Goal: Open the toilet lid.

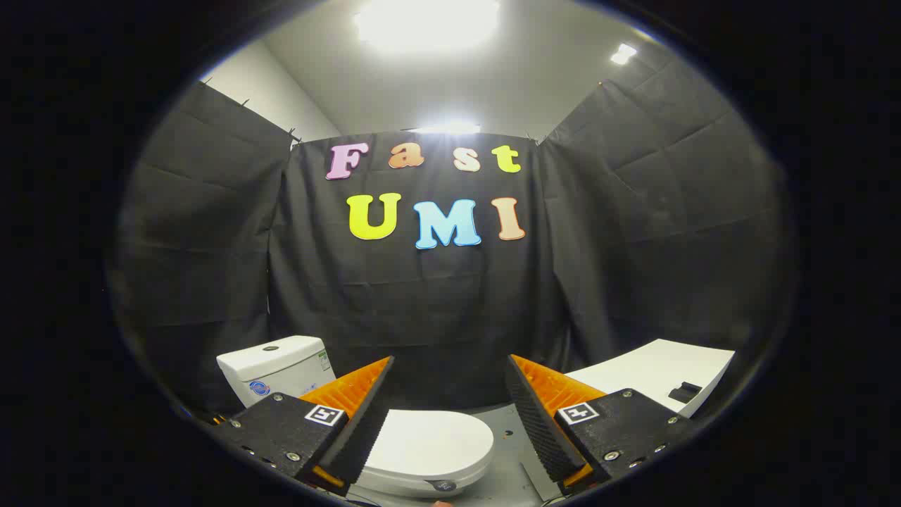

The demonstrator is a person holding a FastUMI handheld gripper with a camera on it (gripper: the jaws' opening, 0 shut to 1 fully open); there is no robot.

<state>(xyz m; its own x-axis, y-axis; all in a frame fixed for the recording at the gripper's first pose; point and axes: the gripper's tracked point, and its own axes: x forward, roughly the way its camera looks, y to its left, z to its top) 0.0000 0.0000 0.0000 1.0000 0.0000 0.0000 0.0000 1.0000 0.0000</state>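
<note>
Black-curtained booth; gripper point(450, 394) fingers spread wide above the closed toilet lid point(429, 442).

1 toilet point(422, 451) (lid shut), 1 white counter point(654, 370), 2 ceiling lights point(429, 21).

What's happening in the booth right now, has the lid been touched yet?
Not yet. The hand-held gripper hangs above the toilet with its fingers wide open, holding nothing. The toilet lid lies shut between and below them, the tank beyond the left finger. A white surface sits off to the right.
</note>
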